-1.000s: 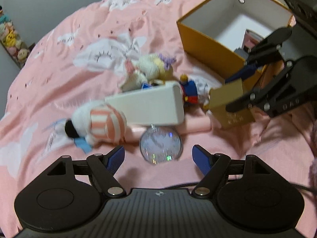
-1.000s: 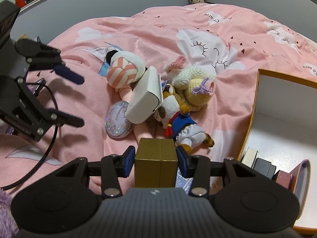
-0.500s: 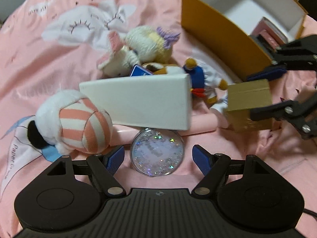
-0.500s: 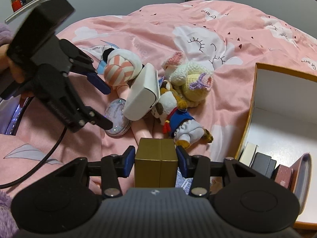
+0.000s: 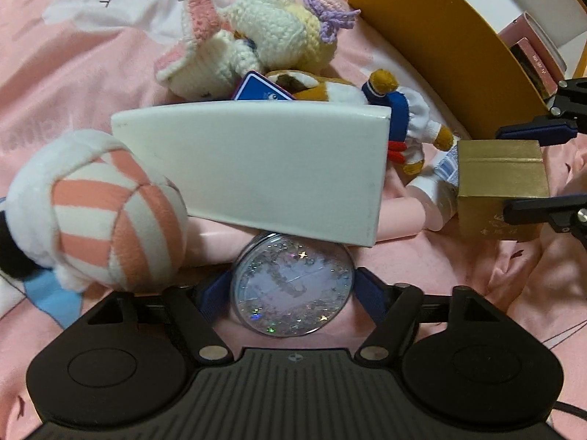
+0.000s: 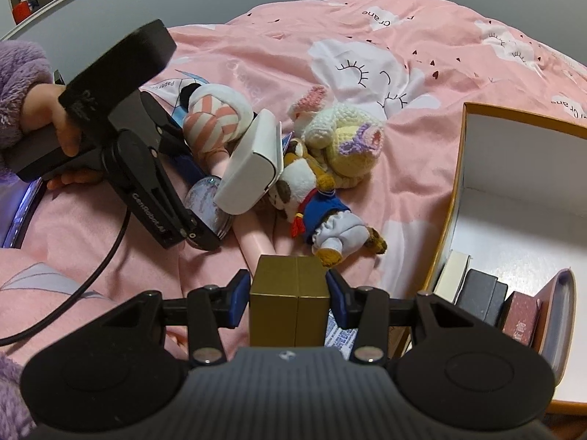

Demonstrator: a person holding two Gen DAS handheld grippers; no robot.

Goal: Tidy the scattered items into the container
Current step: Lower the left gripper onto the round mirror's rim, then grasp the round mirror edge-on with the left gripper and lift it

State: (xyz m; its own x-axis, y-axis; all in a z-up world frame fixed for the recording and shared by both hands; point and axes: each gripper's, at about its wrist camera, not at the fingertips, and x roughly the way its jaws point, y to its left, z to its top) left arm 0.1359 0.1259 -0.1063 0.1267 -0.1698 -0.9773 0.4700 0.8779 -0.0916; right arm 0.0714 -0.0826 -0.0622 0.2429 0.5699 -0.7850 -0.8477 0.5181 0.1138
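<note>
Container: orange box (image 6: 455, 198) with white inside walls, open-topped, on the bed at the right of the right wrist view, well apart from the pile of toys.
Contents: a cream book-like item (image 6: 452, 275), a dark box (image 6: 480, 295), a maroon box (image 6: 521, 321) and a pink-rimmed flat case (image 6: 559, 315) stand in a row along the near wall; the rest of the white floor shows nothing else.
Scattered items: a round glitter compact (image 5: 291, 286) lies on the bedspread, its far edge under a white case (image 5: 256, 168); a pink tube (image 5: 396, 216) runs beneath the case; a striped plush (image 5: 95, 209) sits just beside it; a crocheted bunny (image 5: 264, 36), a sailor-suit plush (image 5: 400, 110) and a blue card (image 5: 262, 90) lie behind.
Right tool: right tool (image 6: 290, 295) grips a gold box (image 6: 288, 300), both blue pads pressed flat on its sides, held just above the bedspread near the orange box's corner.
Left tool: left tool (image 5: 291, 295) points steeply down with the compact between its fingers; the jaws are wide and closing, and whether the blue fingertips (image 5: 370, 293) already touch the compact's rim I cannot tell.
Person: a hand (image 6: 62, 128) in a fuzzy purple sleeve (image 6: 18, 88) holds the left tool's handle.
Bed: pink bedspread (image 6: 275, 55) with white cloud prints.
</note>
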